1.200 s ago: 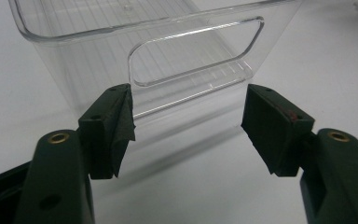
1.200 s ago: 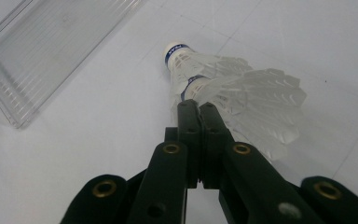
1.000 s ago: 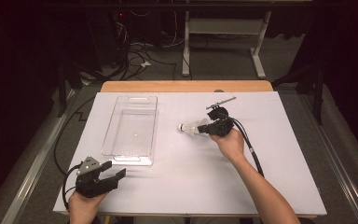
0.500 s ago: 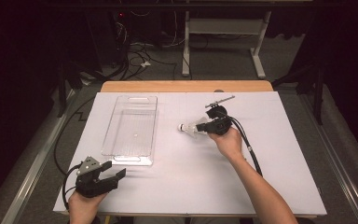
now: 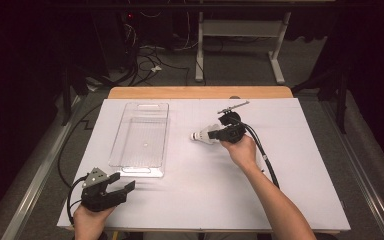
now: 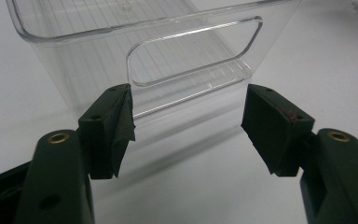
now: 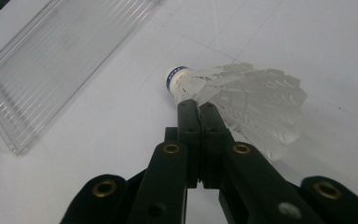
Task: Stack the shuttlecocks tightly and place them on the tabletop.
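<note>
Dark floor strewn with cables and the legs of a white stand surround a white tabletop (image 5: 300, 200) with a wooden edge at its far side. From the high view, a clear plastic bin (image 5: 141, 140) lies left of centre, empty as far as I can tell. The right gripper (image 5: 219, 134) sits near the middle of the tabletop, well apart from the bin, with a white shuttlecock (image 5: 203, 135) at its tip, cork end pointing toward the bin. A small dark metal tool (image 5: 233, 106) lies just beyond that hand; I can't make out what it is. The left gripper (image 5: 125, 187) rests at the near left corner, just short of the bin's near end.

In the left gripper view, the jaws stand wide apart with nothing between them, facing the bin's handle cutout (image 6: 193, 51).

In the right gripper view, the jaws are pressed together, pinching the edge of the shuttlecock's (image 7: 242, 100) feather skirt, its blue-banded cork (image 7: 175, 77) aimed toward the bin (image 7: 51, 70).

I judge the pick-up is done and the carry is next: lifting the shuttlecock over the bin's near wall and letting go inside. Nothing blocks that path; the thin hold on the skirt could slip.
</note>
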Demonstrator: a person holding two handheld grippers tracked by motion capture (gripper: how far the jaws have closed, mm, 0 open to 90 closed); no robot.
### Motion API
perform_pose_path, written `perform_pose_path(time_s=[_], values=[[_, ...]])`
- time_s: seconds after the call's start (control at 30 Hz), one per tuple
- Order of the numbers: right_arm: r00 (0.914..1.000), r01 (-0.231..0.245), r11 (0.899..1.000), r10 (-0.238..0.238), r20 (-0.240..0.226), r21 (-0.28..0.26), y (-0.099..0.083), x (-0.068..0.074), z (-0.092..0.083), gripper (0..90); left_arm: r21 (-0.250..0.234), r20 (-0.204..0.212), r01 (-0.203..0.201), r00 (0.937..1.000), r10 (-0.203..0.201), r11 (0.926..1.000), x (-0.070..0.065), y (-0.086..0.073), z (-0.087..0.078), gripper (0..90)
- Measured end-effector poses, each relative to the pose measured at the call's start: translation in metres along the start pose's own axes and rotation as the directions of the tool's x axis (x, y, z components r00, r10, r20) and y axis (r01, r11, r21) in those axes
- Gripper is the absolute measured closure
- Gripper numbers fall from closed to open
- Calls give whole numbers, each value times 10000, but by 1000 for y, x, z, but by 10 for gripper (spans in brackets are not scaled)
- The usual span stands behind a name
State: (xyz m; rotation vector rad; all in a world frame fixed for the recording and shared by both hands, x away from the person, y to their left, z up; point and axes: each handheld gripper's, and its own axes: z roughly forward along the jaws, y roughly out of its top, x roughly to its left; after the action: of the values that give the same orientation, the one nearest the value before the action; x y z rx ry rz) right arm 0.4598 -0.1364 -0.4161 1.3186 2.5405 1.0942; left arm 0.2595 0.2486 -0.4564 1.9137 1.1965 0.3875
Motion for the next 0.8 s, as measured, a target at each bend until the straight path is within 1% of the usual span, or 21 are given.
perform_pose_path(time_s=[0.37, 0.5, 0.63, 0.8], values=[[9999, -58, 9999, 57, -110, -130, 1, -2, 4, 900, -2, 12, -21, 10000, 21, 10000, 0, 0, 0, 347], [10000, -9, 10000, 9, 42, -85, 1, -3, 5, 900, 0, 16, -20, 10000, 20, 10000, 0, 0, 0, 347], [9998, -117, 9999, 118, 174, -57, 0, -4, 5, 898, -1, 16, -23, 10000, 23, 10000, 0, 0, 0, 347], [9995, -124, 9999, 125, 282, -39, 0, -6, 6, 899, -1, 18, -19, 10000, 19, 10000, 0, 0, 0, 348]])
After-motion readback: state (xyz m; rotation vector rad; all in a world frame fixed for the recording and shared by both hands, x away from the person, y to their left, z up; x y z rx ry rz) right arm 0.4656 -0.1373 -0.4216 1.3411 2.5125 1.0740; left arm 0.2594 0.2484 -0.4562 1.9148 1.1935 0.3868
